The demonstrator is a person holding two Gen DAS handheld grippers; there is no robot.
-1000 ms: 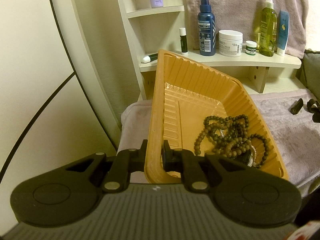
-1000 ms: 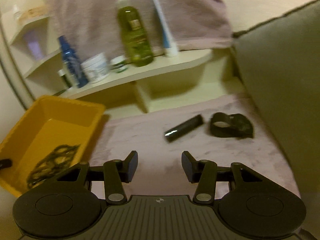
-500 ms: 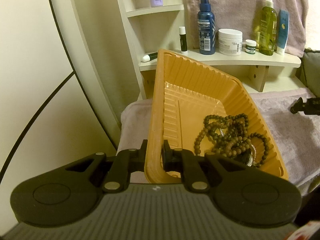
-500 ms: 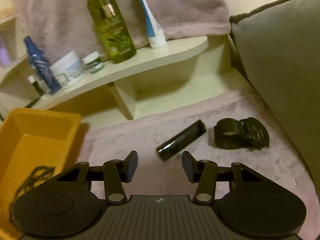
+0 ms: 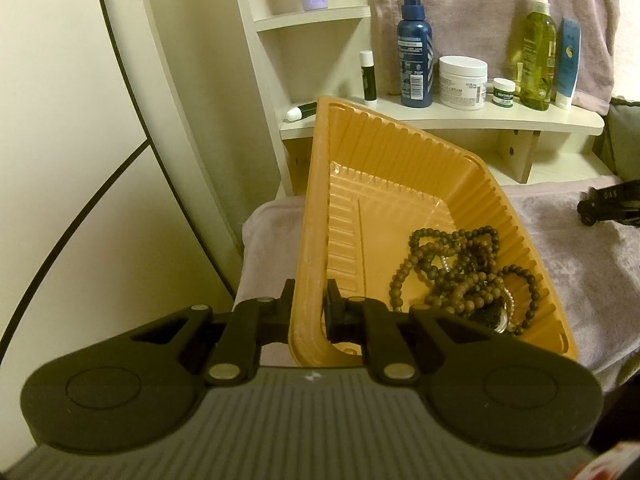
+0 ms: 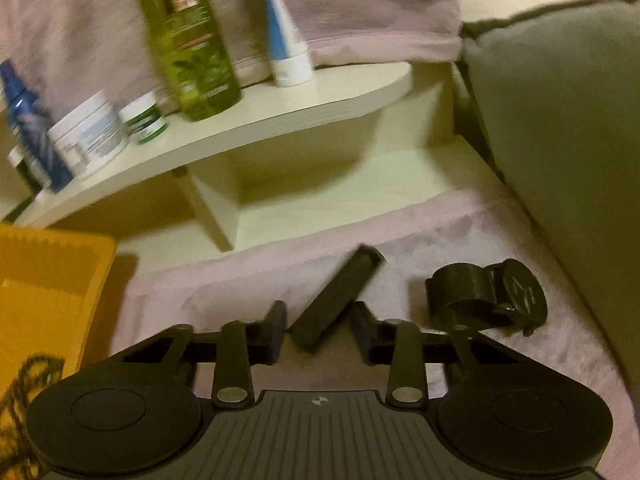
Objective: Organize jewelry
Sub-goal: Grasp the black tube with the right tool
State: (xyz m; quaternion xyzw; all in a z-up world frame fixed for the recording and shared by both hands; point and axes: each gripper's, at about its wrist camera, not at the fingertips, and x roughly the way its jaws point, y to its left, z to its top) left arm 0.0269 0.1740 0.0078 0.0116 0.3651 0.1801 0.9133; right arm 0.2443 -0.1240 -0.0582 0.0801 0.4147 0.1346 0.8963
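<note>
The left gripper has its jaws clamped on the near wall of the yellow tray, one finger outside and one inside, and the tray sits tilted with its left side raised. A tangle of brown bead strings lies in the tray's low right corner. The tray rests on a pale pink towel spread over the surface.

The right gripper has just been closing its jaws, which stand part-way open around the near end of a black tube lying slantwise on the towel — a gap shows on each side, so the fingers do not yet press it. Just to the right of the tube lies a black ring-shaped clasp with a round lid, apart from it.

Beyond, a cream shelf carries a green bottle, a blue-and-white tube, a small green jar, a white jar and a blue spray bottle. A grey cushion rises on the right — close behind the clasp.
</note>
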